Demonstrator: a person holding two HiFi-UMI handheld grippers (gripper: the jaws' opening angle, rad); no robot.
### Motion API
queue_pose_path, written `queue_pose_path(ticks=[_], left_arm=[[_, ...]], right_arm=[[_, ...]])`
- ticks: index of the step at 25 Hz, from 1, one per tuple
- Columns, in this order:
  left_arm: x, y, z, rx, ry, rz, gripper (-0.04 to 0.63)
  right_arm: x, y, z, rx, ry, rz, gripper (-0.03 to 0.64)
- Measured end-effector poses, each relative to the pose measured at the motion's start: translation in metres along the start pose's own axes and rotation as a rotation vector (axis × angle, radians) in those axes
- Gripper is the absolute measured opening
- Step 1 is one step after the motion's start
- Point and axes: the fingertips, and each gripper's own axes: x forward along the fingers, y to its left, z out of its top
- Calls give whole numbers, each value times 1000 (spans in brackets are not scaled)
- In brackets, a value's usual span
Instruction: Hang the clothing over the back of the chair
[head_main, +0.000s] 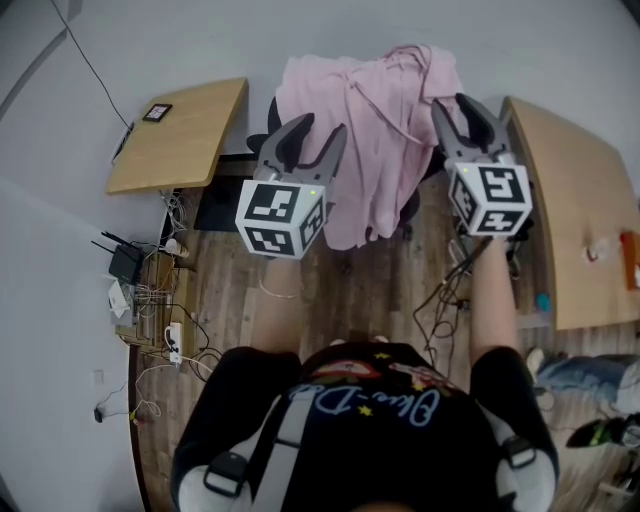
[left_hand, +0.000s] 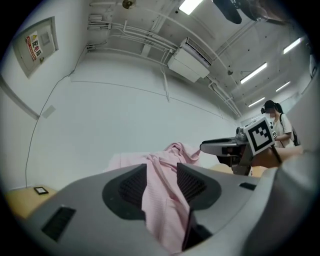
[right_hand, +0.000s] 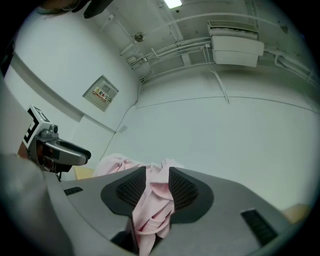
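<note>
A pink garment (head_main: 370, 120) lies draped over the back of a dark chair (head_main: 408, 212) and hangs down its near side. My left gripper (head_main: 315, 135) points level at the garment's left edge, and my right gripper (head_main: 467, 112) at its right edge. Both sets of jaws stand apart. In the left gripper view pink cloth (left_hand: 165, 200) shows through the gap of the left gripper (left_hand: 161, 172). In the right gripper view bunched cloth (right_hand: 152, 200) fills the gap of the right gripper (right_hand: 157, 172). I see no pad pressing on it.
A wooden desk (head_main: 180, 135) with a small black tablet (head_main: 157, 112) stands at the left. Another desk (head_main: 570, 220) stands at the right. A router and tangled cables (head_main: 130, 265) lie on the floor by the wall. A second person (left_hand: 277, 127) stands far off.
</note>
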Motion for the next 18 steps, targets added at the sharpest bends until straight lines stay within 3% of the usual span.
queue_pose_path(ticks=[4, 6, 18], left_arm=[[-9, -2, 0, 13, -34, 41, 67], [-13, -2, 2, 21, -49, 61, 7], [-25, -29, -21, 4, -8, 15, 2]], right_arm=[[-10, -1, -4, 22, -3, -42, 32], [-16, -1, -7, 37, -4, -54, 11], [-47, 30, -32, 89, 45, -27, 0]])
